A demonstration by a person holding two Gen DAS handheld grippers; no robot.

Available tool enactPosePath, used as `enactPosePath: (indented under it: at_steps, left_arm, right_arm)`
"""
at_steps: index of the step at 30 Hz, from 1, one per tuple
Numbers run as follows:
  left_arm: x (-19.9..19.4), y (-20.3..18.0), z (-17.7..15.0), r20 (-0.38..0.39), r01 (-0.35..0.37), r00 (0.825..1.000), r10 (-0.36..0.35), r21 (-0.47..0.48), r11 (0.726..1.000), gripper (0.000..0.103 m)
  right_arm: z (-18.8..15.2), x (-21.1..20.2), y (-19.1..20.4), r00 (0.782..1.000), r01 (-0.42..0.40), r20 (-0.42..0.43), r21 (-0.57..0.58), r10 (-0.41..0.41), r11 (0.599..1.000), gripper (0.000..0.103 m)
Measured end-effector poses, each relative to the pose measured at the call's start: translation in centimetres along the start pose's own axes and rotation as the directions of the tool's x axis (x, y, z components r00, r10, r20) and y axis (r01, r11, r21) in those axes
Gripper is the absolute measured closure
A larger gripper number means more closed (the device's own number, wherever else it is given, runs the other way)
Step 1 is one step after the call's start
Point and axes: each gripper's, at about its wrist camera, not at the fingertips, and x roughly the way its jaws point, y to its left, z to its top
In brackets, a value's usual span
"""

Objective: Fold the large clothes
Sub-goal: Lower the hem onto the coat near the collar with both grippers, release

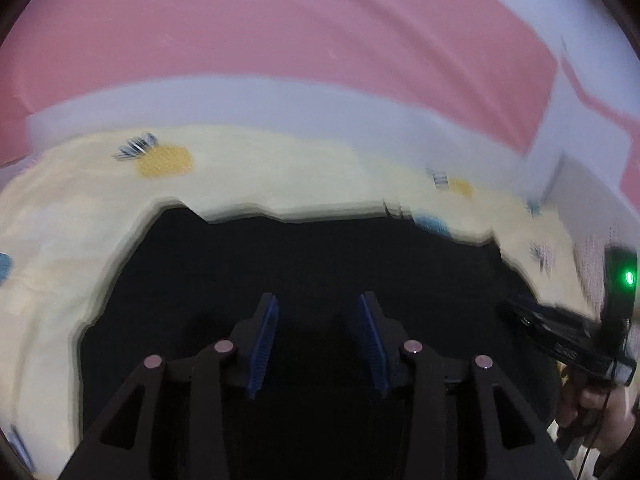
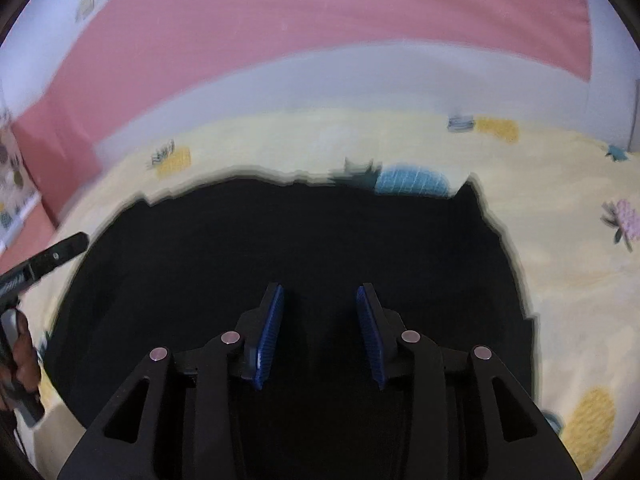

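Note:
A large black garment (image 1: 304, 256) lies spread on a cream bed sheet (image 1: 248, 176) printed with pineapples. It also fills the middle of the right wrist view (image 2: 288, 236). My left gripper (image 1: 318, 300) is open and empty, its blue pads just above the black cloth. My right gripper (image 2: 320, 292) is open and empty too, over the same cloth. The right gripper's body shows at the right edge of the left wrist view (image 1: 568, 336). The left gripper's body shows at the left edge of the right wrist view (image 2: 44, 260). Both views are motion-blurred.
A pink headboard or wall panel (image 1: 280, 36) with a pale band below it runs behind the bed, also in the right wrist view (image 2: 304, 12). Cream sheet (image 2: 568, 240) surrounds the garment on all sides.

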Motion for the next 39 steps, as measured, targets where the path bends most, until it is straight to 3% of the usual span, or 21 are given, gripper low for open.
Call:
enactPosePath:
  at_steps: [2, 5, 9, 13, 16, 18, 20, 23, 27, 32, 35, 39]
  left_arm:
    - [3.3, -0.1, -1.3, -0.052, -0.048, 0.997, 0.049, 0.015, 0.999, 0.059]
    - [6.0, 1.6, -1.6, -0.05, -0.063, 0.997, 0.061, -0.046, 0.997, 0.058]
    - [8.2, 1.3, -0.9, -0.062, -0.128, 0.99, 0.127, -0.013, 0.992, 0.058]
    - [6.7, 1.2, 0.3, -0.091, -0.154, 0.984, 0.153, -0.006, 0.988, 0.059]
    - [4.5, 2.7, 1.4, -0.036, -0.18, 0.983, 0.18, 0.018, 0.984, 0.059]
    - [4.1, 4.9, 2.1, -0.003, -0.257, 0.966, 0.257, 0.032, 0.966, 0.059]
    - [4.8, 8.0, 2.1, -0.038, -0.319, 0.947, 0.319, -0.01, 0.948, 0.059]
    - [5.5, 11.9, 1.2, -0.044, -0.263, 0.965, 0.26, -0.139, 0.955, 0.062]
    - [6.8, 10.8, 0.1, -0.008, -0.315, 0.949, 0.316, -0.102, 0.944, 0.062]
    - [7.5, 11.5, 0.1, -0.033, -0.3, 0.954, 0.299, -0.12, 0.946, 0.062]
    - [7.0, 9.8, 0.9, -0.062, -0.36, 0.932, 0.357, -0.064, 0.931, 0.064]
    - [5.3, 6.2, 2.7, -0.029, -0.22, 0.975, 0.219, -0.092, 0.971, 0.065]
  right_arm:
    - [-0.7, 1.7, -0.3, 0.999, 0.042, 0.015, -0.022, -0.042, 0.999, 0.064]
    - [-0.5, 3.4, -1.9, 0.998, 0.056, 0.028, 0.018, -0.056, 0.998, 0.065]
    - [-0.1, 5.5, -1.7, 0.994, 0.106, 0.014, 0.022, -0.106, 0.994, 0.065]
    - [0.5, 4.0, -1.6, 0.992, 0.125, -0.012, 0.017, -0.125, 0.992, 0.065]
    - [1.4, 1.9, -2.9, 0.991, 0.123, 0.04, 0.025, -0.124, 0.992, 0.065]
    - [2.1, 1.6, -4.4, 0.985, 0.162, 0.051, 0.041, -0.164, 0.986, 0.064]
    - [2.2, 3.0, -6.7, 0.978, 0.207, 0.004, 0.079, -0.208, 0.975, 0.063]
    - [1.8, 5.0, -8.6, 0.984, 0.18, -0.025, 0.126, -0.179, 0.975, 0.065]
    - [1.8, 6.8, -7.9, 0.973, 0.232, -0.024, 0.105, -0.231, 0.967, 0.065]
    - [1.7, 7.9, -9.1, 0.979, 0.202, -0.052, 0.143, -0.197, 0.969, 0.065]
    - [2.4, 6.6, -8.1, 0.967, 0.251, -0.062, 0.102, -0.245, 0.963, 0.065]
    - [3.4, 3.5, -6.8, 0.981, 0.186, 0.031, 0.118, -0.191, 0.975, 0.065]
